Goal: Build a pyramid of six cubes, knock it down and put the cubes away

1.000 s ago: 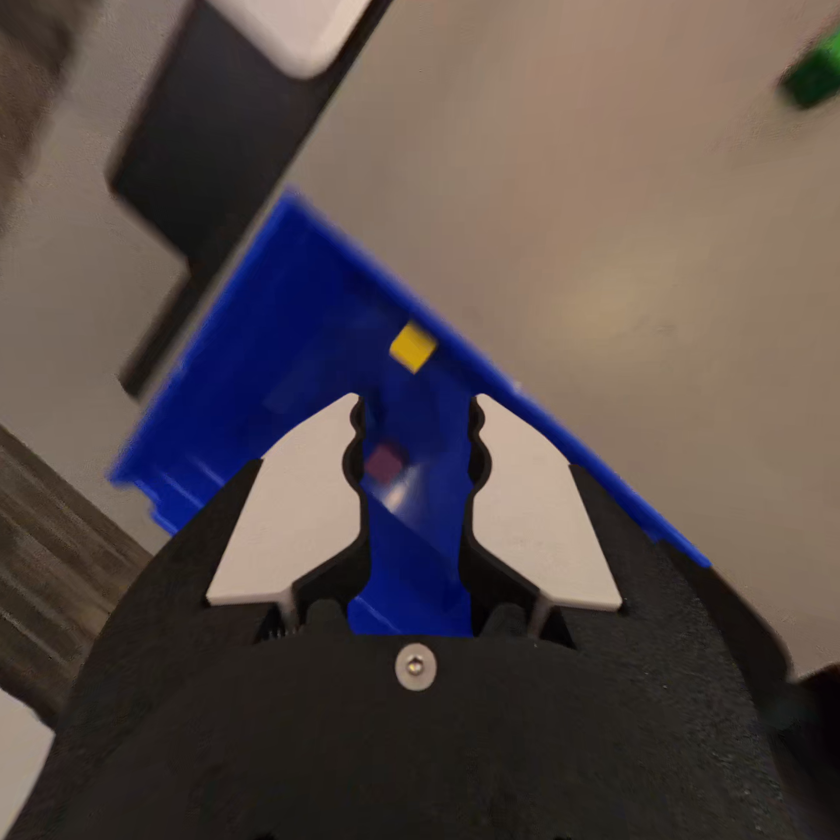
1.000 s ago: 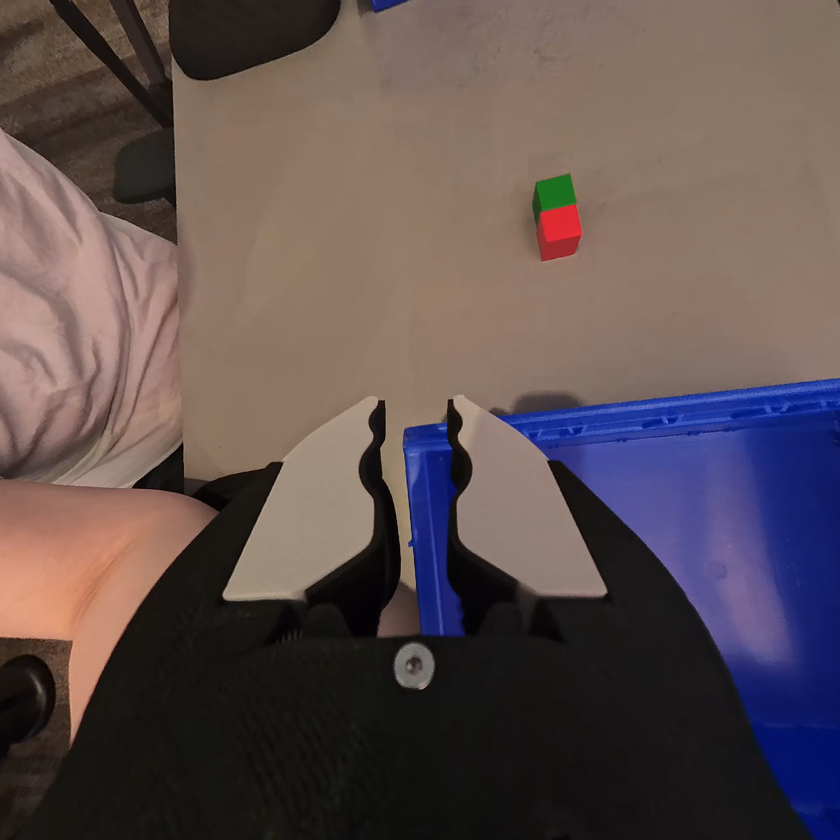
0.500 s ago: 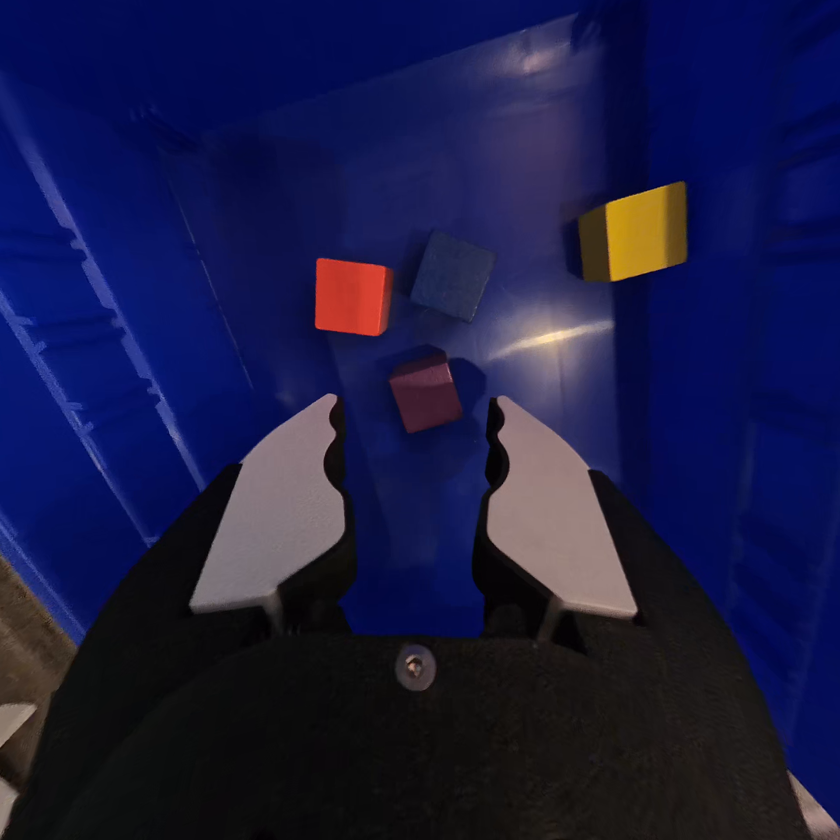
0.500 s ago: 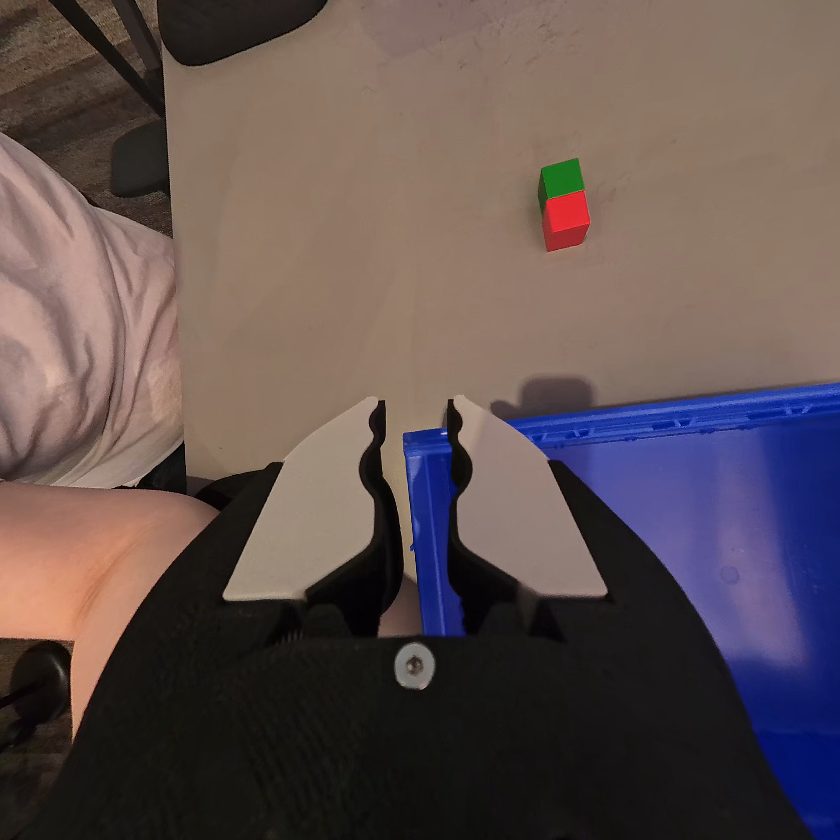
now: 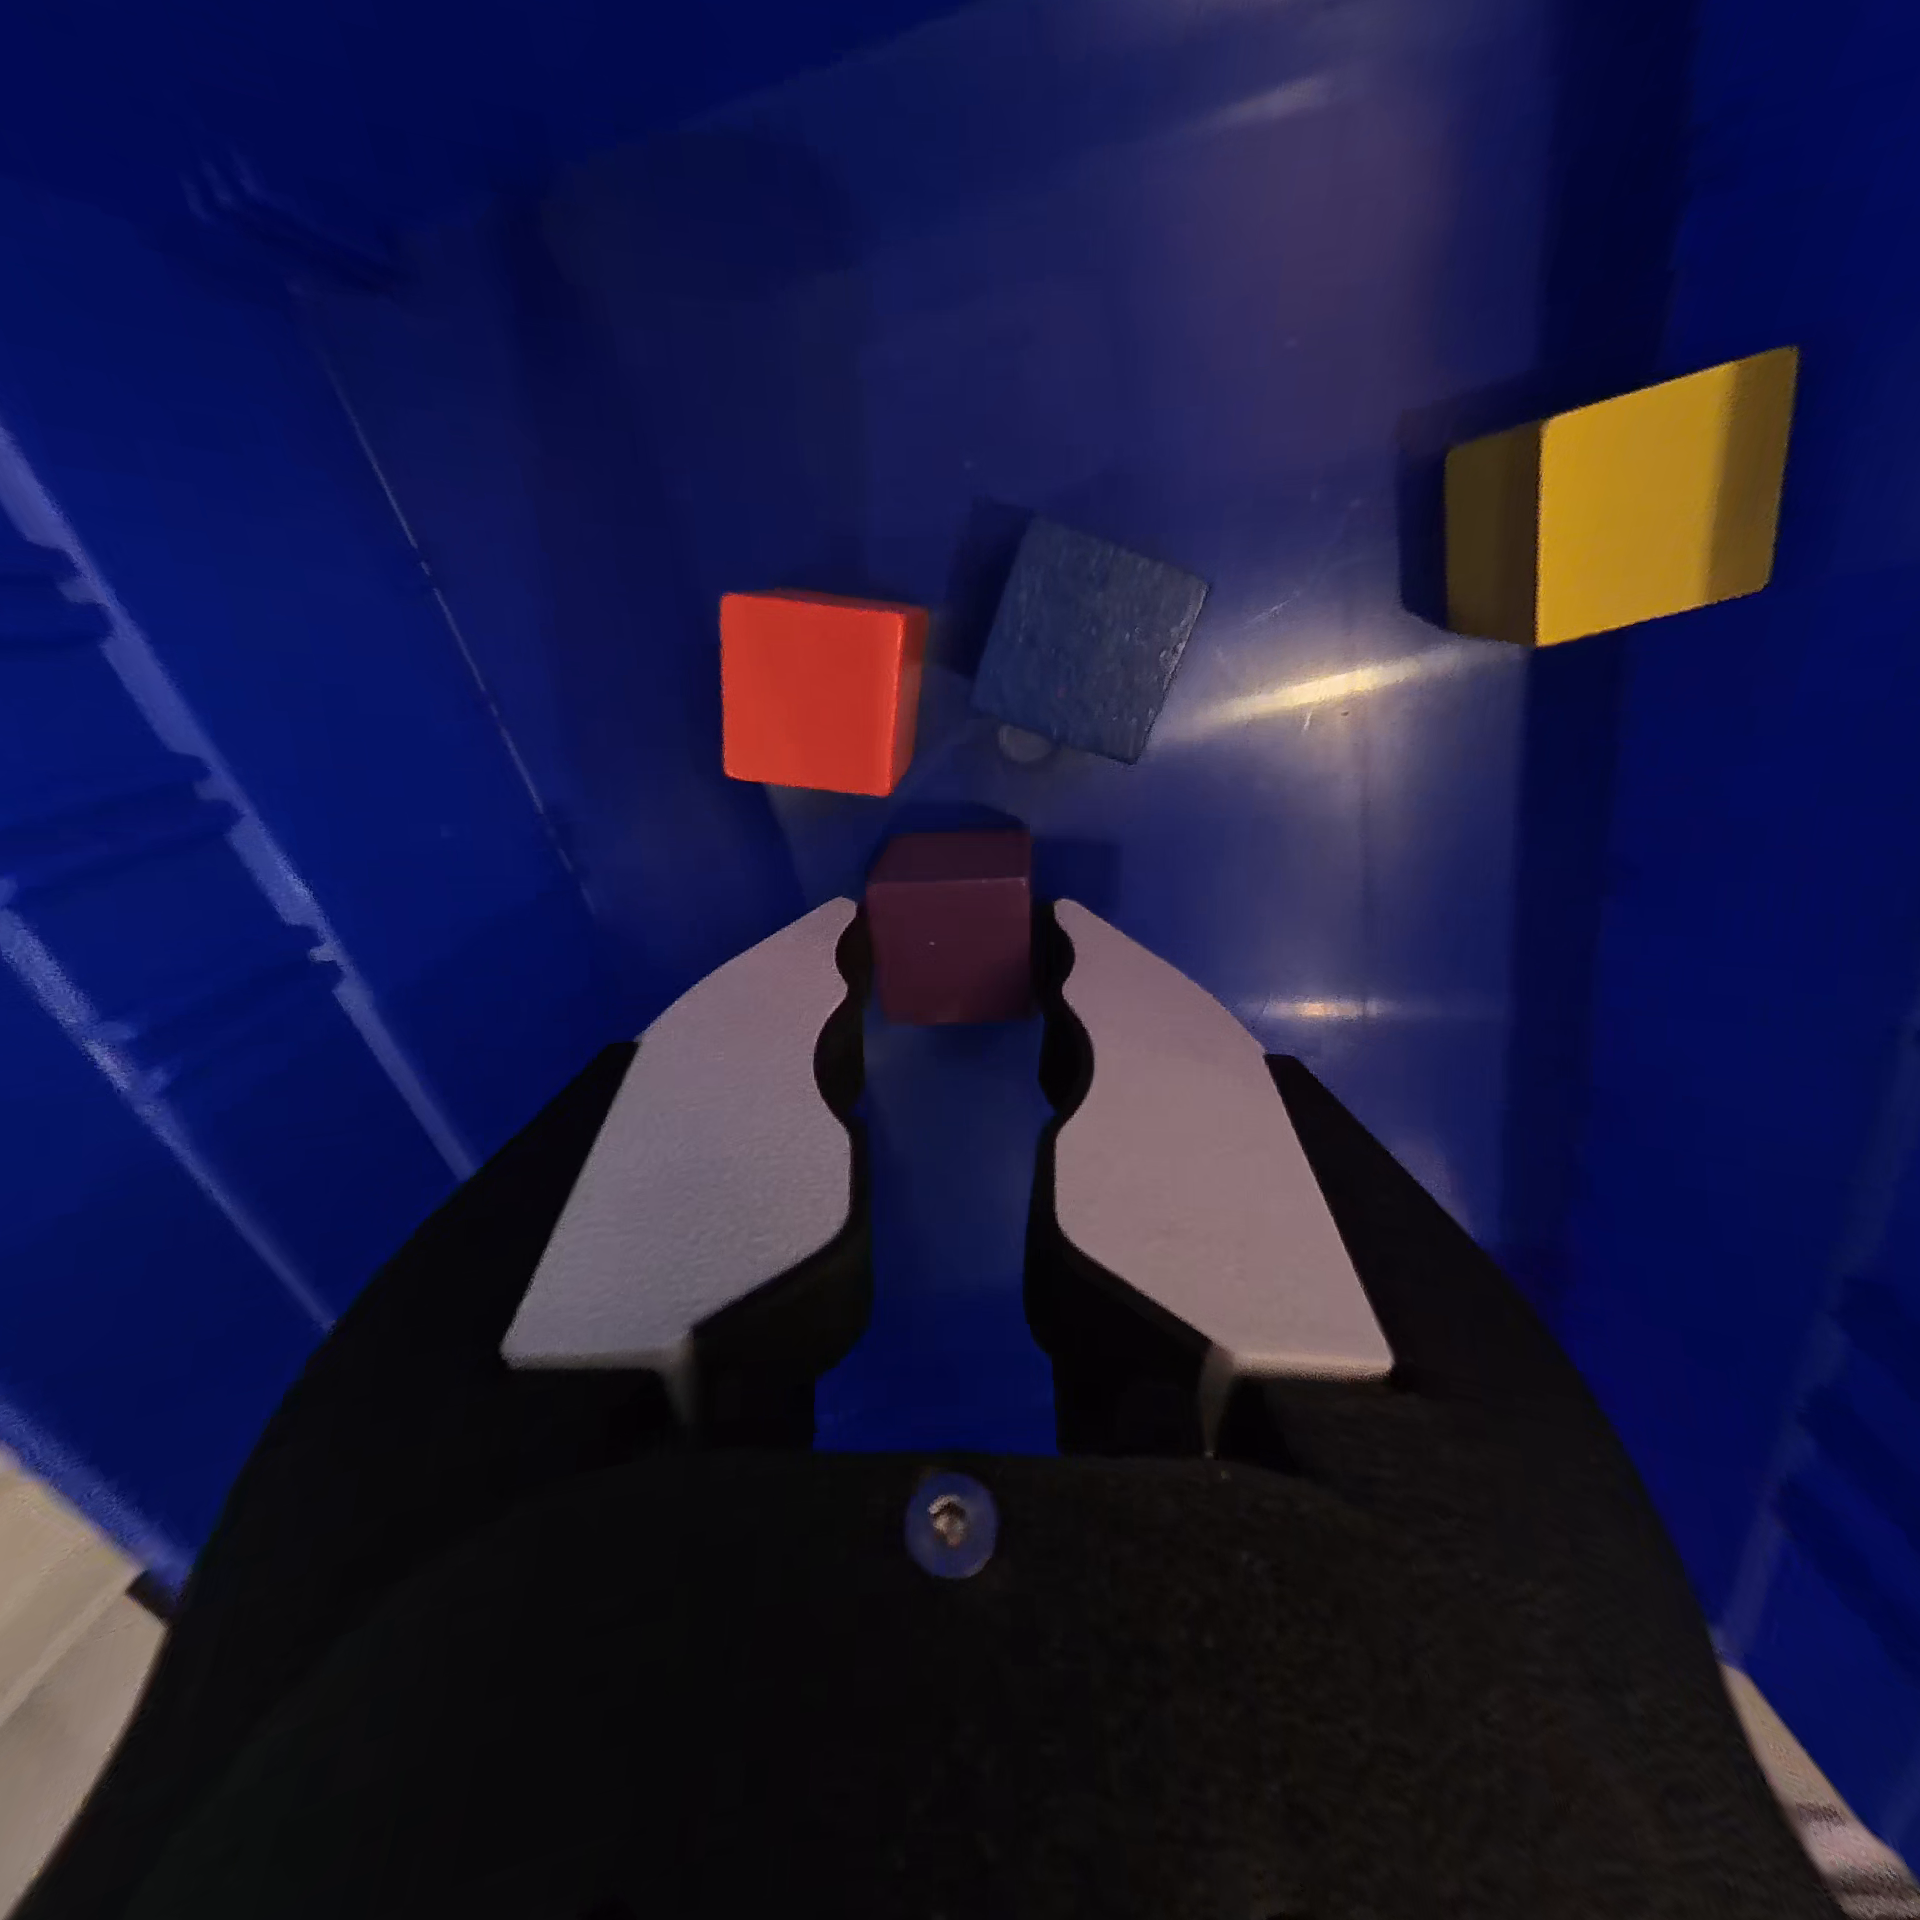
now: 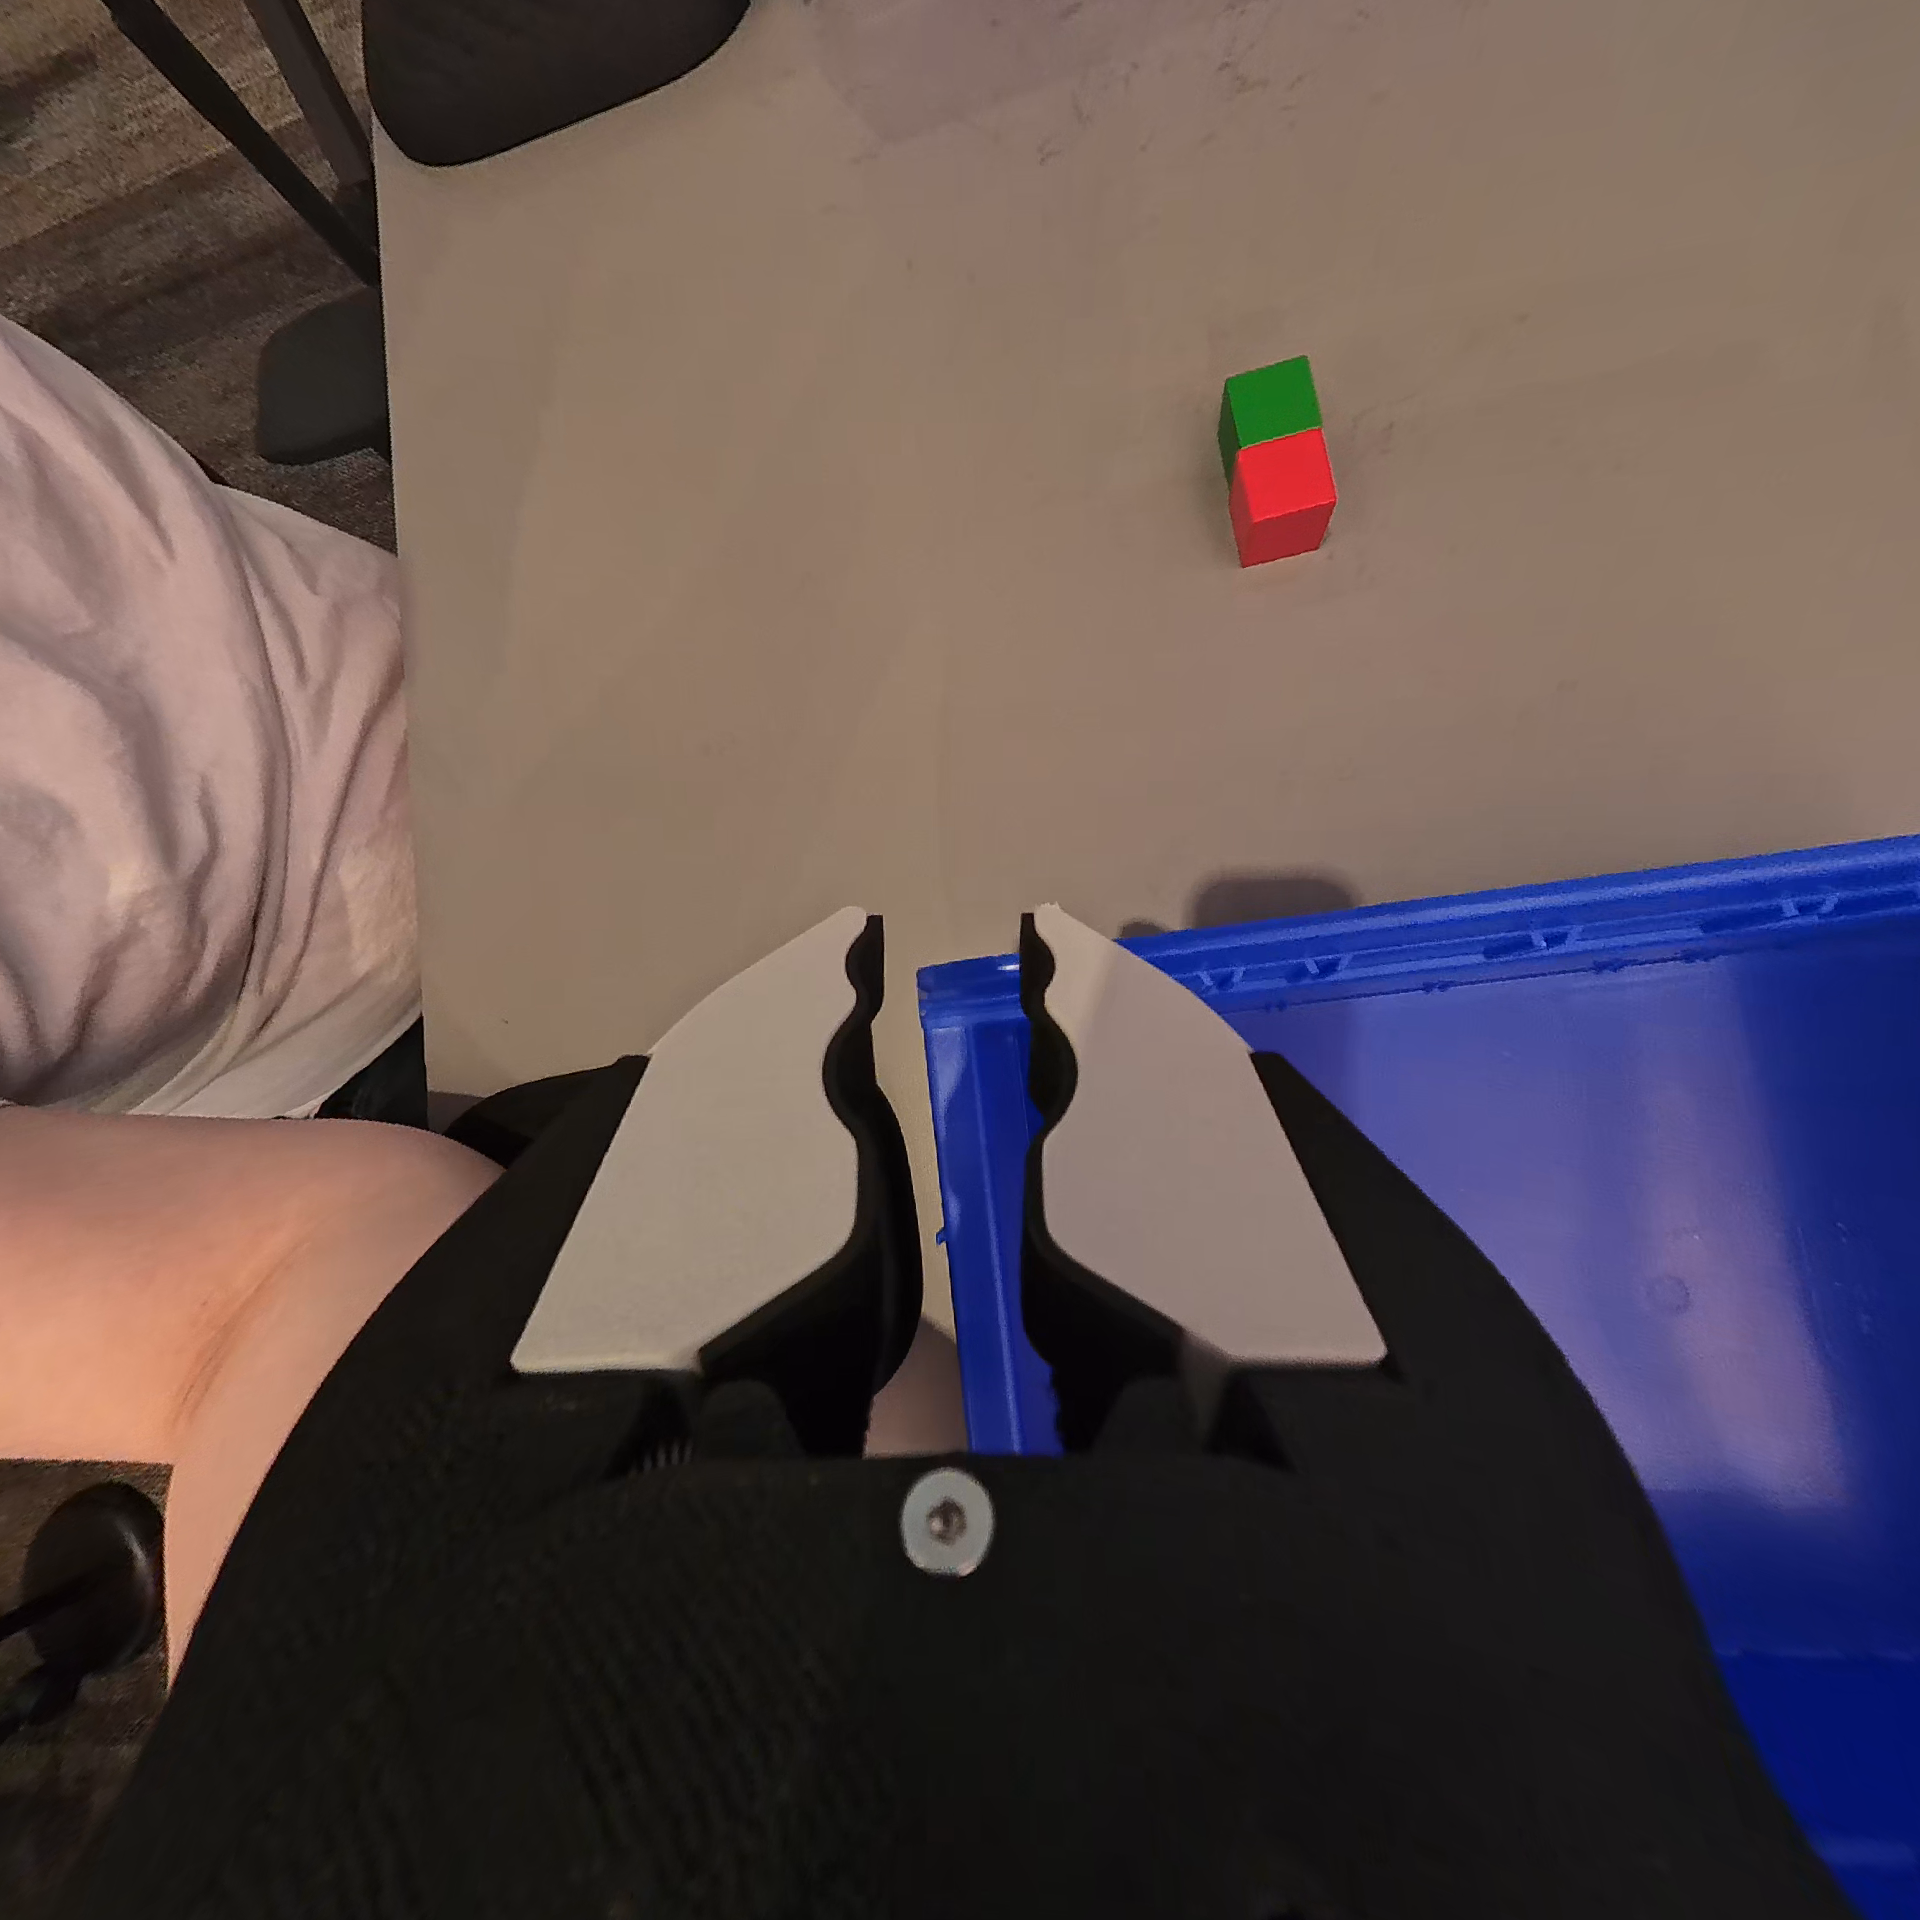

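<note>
My left gripper (image 5: pixel 951 914) reaches down inside the blue bin (image 5: pixel 312 727) and is shut on a purple cube (image 5: pixel 951 956), with both pads against its sides. An orange-red cube (image 5: pixel 816 691), a dark blue cube (image 5: pixel 1086 644) and a yellow cube (image 5: pixel 1631 499) lie on the bin floor beyond it. My right gripper (image 6: pixel 951 925) is open and empty, hovering over the corner of a blue bin (image 6: pixel 1455 930). On the table (image 6: pixel 779 520) a green cube (image 6: pixel 1270 400) and a red cube (image 6: pixel 1283 509) stand touching each other.
The bin walls stand close around my left gripper on both sides. In the right wrist view a person's pale garment (image 6: pixel 156 727) and arm (image 6: pixel 208 1247) are at the left, and a black chair (image 6: pixel 520 62) stands past the table's far left edge. The grippers' ends are close to 55 cm from one another.
My left gripper went from above the bin down into it, opened wide, then closed on the purple cube. My right gripper has stayed almost still, with its jaws unchanged.
</note>
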The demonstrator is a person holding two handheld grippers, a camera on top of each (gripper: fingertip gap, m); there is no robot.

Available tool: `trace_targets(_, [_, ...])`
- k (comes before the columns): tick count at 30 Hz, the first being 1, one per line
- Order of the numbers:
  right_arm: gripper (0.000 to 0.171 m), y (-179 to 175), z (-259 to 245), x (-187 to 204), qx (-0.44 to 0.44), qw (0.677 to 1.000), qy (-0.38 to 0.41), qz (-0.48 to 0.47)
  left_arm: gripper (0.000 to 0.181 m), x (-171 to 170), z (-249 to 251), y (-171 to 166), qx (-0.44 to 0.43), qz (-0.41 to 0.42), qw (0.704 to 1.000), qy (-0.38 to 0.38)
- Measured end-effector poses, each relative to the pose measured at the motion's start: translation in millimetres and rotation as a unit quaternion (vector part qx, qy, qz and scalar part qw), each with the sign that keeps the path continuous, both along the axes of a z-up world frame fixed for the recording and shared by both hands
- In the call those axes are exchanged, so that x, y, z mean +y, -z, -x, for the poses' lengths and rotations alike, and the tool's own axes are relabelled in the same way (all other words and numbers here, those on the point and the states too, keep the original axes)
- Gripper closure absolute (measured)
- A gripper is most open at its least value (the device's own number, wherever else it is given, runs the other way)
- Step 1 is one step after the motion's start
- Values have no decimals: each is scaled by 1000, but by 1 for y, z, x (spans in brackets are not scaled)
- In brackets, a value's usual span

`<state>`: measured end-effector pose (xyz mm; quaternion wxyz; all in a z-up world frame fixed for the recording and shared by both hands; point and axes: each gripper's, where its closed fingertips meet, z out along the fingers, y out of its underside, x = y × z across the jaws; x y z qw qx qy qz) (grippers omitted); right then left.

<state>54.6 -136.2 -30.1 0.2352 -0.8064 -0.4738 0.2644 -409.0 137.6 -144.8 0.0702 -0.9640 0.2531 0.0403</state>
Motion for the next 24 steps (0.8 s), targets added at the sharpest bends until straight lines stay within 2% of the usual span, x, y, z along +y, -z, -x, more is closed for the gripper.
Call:
trace_targets(3, [145, 1, 0, 0, -2, 1000, 1, 3, 151, 10, 6, -27, 11, -41, 999, 18])
trace_targets(6, [145, 2, 0, 1, -3, 1000, 1, 4, 152, 22, -11, -90, -24, -129, 990, 47])
trace_targets(8, [145, 2, 0, 3, -5, 1000, 2, 5, 151, 8, -63, -138, -102, -176, 969, 140])
trace_targets(10, [145, 3, 1, 4, -8, 1000, 2, 7, 152, -29, -133, -173, -169, -199, 922, 286])
trace_targets(11, [145, 4, 2, 5, -10, 1000, 2, 10, 152, -51, -163, -178, -179, -201, 895, 357])
trace_targets(13, [145, 7, 4, 4, -16, 1000, -2, 15, 152, -89, -209, -161, -148, -182, 849, 474])
trace_targets(15, [145, 8, 5, 3, -20, 1000, -4, 17, 152, -101, -237, -124, -75, -175, 819, 541])
trace_targets(17, [145, 7, 8, 2, -19, 1000, -7, 16, 152, -101, -254, -85, -26, -144, 808, 571])
trace_targets(20, [146, 6, 10, -1, -20, 1000, -13, 12, 152, -107, -272, -37, -39, -67, 806, 586])
trace_targets(24, [146, 2, 12, -1, -17, 1000, -19, 4, 152, -111, -288, -9, -56, -21, 794, 605])
